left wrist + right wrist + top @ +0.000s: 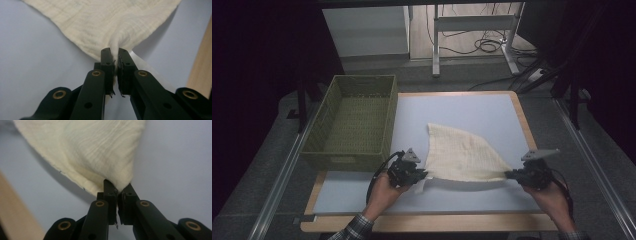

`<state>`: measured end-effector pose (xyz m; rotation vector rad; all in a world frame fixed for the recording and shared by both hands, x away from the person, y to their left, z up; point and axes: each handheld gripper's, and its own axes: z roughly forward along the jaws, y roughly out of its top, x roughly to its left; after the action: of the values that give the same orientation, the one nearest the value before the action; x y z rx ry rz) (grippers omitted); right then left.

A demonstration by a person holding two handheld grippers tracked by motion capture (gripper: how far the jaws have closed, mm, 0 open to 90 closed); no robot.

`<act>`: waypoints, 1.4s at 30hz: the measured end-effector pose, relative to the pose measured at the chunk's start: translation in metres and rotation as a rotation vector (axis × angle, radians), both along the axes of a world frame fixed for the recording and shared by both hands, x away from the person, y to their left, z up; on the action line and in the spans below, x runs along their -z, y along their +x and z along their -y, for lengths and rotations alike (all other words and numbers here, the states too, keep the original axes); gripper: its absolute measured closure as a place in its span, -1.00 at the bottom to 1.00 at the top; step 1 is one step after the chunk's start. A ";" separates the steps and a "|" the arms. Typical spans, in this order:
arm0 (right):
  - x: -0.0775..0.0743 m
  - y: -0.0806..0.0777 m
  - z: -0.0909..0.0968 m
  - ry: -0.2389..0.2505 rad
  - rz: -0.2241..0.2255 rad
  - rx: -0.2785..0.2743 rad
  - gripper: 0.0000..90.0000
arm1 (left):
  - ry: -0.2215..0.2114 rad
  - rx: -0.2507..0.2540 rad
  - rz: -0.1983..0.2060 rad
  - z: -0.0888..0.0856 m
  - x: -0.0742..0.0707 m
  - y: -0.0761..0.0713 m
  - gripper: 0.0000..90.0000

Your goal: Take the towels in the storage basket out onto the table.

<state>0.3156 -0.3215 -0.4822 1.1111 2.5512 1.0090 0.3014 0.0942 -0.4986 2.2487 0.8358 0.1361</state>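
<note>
Cream cloth [459, 152] lies on the pale blue desk [462, 107], near-middle, a bit right of centre. Thin, crinkled weave, roughly triangular as it sits: far corner pointing away from the person, the near edge pulled between the two grippers and slightly raised, shadow under it.

Left gripper [421, 175] has the near-left corner of the cloth. In the left gripper view the jaws are pressed together on a bunched bit of cloth [107, 25], fabric squeezed into the narrow slit between them and fanning out beyond the tips [114, 56]. Left hand [387, 187] comes in from the bottom edge, plaid sleeve [354, 227] at the wrist.

Right gripper [512, 175] has the near-right corner. In the right gripper view the jaws are pinching the cloth [85, 150] too, corner tucked between the tips [118, 188], fabric spreading up and left. Right hand [552, 195] is at the lower right; grey three-cornered plate on top of each gripper.

Grippers well apart, cloth edge running between them.

Green woven basket [332, 150] sits at the desk's left edge, rectangular, just beside the left gripper, not touching the cloth. Wooden rim of the desk [522, 120] runs round the blue surface. Beyond the desk: grey floor, metal frame legs [435, 45], black cables [487, 46].
</note>
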 end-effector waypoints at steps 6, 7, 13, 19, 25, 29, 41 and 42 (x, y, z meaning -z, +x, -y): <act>0.013 -0.032 -0.002 0.005 -0.037 -0.033 0.54 | 0.001 -0.041 0.017 -0.017 0.002 -0.017 0.33; 0.010 -0.032 0.000 0.006 -0.029 -0.029 0.51 | -0.002 -0.055 0.030 -0.017 0.000 -0.015 0.25; -0.006 -0.010 0.004 0.004 0.039 0.026 0.42 | 0.006 -0.084 0.085 0.002 0.001 0.006 -0.24; -0.005 0.037 -0.019 0.004 0.071 0.034 0.43 | 0.050 -0.116 0.087 0.018 0.027 0.022 -0.54; -0.005 0.089 -0.057 -0.015 0.090 0.019 0.40 | 0.036 -0.151 0.094 0.015 0.045 0.023 -0.75; 0.001 0.119 -0.080 -0.032 0.088 0.019 0.27 | 0.025 -0.147 0.111 0.014 0.047 0.022 -0.77; -0.006 0.108 -0.112 -0.065 0.051 -0.020 0.96 | 0.023 -0.151 0.115 0.014 0.047 0.022 -0.77; -0.014 0.100 -0.117 -0.052 0.066 -0.041 0.95 | 0.024 -0.150 0.117 0.014 0.047 0.022 -0.77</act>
<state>0.4153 -0.2050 -0.4683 0.9988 2.5422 0.9659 0.3230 0.0806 -0.5461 2.1762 0.9429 0.3461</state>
